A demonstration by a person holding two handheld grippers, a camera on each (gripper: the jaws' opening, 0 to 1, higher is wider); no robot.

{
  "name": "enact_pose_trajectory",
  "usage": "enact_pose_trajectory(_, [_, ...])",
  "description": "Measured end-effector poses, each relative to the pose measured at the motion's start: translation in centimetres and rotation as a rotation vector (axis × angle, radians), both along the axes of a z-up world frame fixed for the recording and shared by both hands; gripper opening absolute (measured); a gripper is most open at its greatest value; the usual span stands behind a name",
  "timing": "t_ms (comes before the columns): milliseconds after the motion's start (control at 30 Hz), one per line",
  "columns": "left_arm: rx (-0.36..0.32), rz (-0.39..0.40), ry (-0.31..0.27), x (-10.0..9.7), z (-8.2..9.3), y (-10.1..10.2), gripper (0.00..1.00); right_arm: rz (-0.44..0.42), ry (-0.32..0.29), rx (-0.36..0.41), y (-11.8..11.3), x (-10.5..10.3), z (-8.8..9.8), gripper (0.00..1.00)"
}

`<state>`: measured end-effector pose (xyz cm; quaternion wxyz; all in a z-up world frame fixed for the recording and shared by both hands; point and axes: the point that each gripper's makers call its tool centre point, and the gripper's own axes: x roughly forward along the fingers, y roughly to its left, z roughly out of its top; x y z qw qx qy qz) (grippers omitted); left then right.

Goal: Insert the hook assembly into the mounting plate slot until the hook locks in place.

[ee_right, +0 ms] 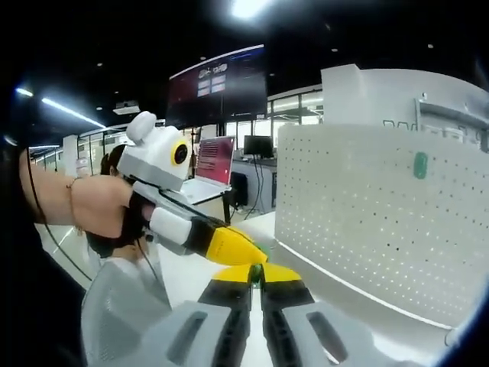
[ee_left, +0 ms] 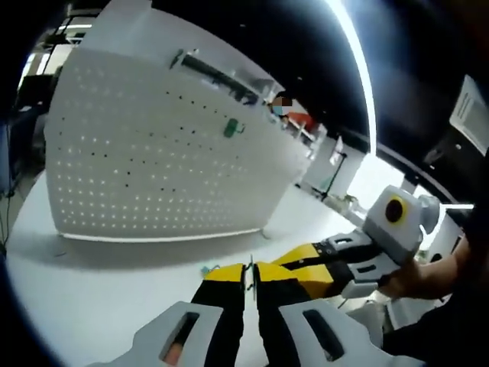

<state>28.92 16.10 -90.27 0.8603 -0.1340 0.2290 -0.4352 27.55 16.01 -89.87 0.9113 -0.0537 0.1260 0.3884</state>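
The pegboard [ee_left: 164, 153] stands upright on the white table [ee_left: 84, 306], and a green hook [ee_left: 231, 128] already sits on its face, high and toward the right in the left gripper view. In the right gripper view the same hook [ee_right: 420, 164] shows on the board [ee_right: 367, 214], well apart from both tools.

The left gripper [ee_left: 250, 277] has its jaws closed tight, with something thin pinched at the tips; it looks like a small wire or pin, though the view is too poor to be sure. The right gripper [ee_right: 256, 277] is also closed, with a small green piece [ee_right: 255, 271] nipped between its tips, probably a hook part. The two tools meet tip to tip in front of the board.

The step in hand seems to be readying the hook piece. Next it must be carried to a board slot, aligned square, and pressed in until it locks.
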Motion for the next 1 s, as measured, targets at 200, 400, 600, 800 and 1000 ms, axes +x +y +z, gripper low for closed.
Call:
enact_pose_trajectory(200, [0.034, 0.009, -0.049, 0.5, 0.0, 0.7, 0.23, -0.008, 0.01, -0.017, -0.9, 0.5, -0.3, 0.0])
enact_pose_trajectory(400, [0.009, -0.001, -0.129, 0.4, 1.1, 0.9, 0.45, -0.018, -0.005, -0.018, -1.4, 1.0, 0.1, 0.0])
enact_pose_trajectory(600, [-0.049, -0.006, -0.148, -0.3, 1.9, 0.5, 0.72, -0.019, -0.01, 0.006, -1.1, 1.2, 0.6, 0.0])
enact_pose_trajectory(800, [-0.124, -0.056, -0.142, -1.6, 3.0, -0.5, 0.93, -0.015, -0.024, 0.034, -0.7, 1.5, 1.3, 0.0])
enact_pose_trajectory(1000, [-0.056, -0.074, -0.154, -1.6, 2.4, -0.8, 1.0, -0.025, -0.034, 0.067, -0.8, 2.0, 1.7, 0.0])
